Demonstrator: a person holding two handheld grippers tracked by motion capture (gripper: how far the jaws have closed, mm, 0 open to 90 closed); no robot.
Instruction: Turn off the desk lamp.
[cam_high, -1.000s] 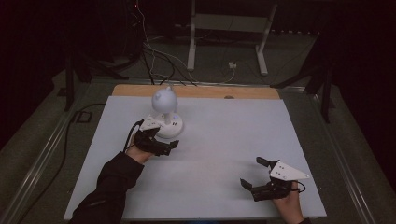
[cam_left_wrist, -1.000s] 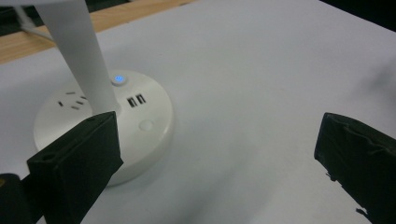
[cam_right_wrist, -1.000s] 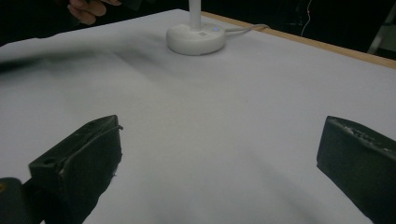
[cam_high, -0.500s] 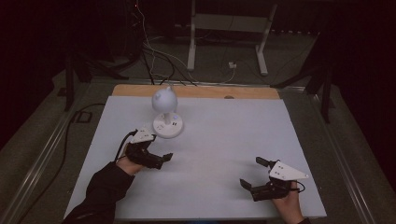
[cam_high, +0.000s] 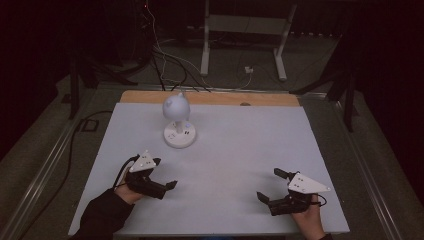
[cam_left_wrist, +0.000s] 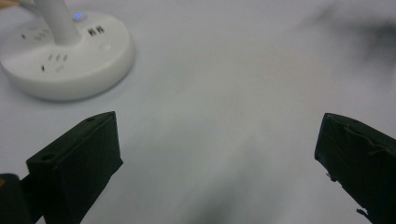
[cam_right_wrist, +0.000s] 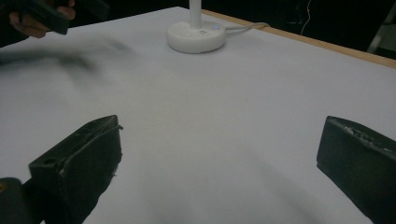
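A small white desk lamp (cam_high: 178, 117) with a round head stands on a round base (cam_high: 180, 135) in the back-left part of the white table (cam_high: 240, 145). A blue light glows on the base (cam_left_wrist: 65, 56), which carries sockets and USB ports. My left gripper (cam_high: 164, 174) is open over the table's front left, well short of the lamp, with nothing between its jaws. My right gripper (cam_high: 270, 185) is open at the front right, also holding nothing. In the right gripper view the lamp base (cam_right_wrist: 196, 36) sits far ahead, and the left hand with its gripper (cam_right_wrist: 42, 16) shows at the upper left.
A strip of bare wood (cam_high: 210, 98) runs along the table's far edge, where the lamp's cord (cam_right_wrist: 250, 28) trails off. Cables (cam_high: 165, 55) and a white metal stand (cam_high: 245, 30) are on the dark floor behind. Metal rails (cam_high: 45, 165) flank the table.
My left gripper has drawn back from the lamp base toward the front left of the table, open. The lamp stays upright. My right gripper has hardly moved.
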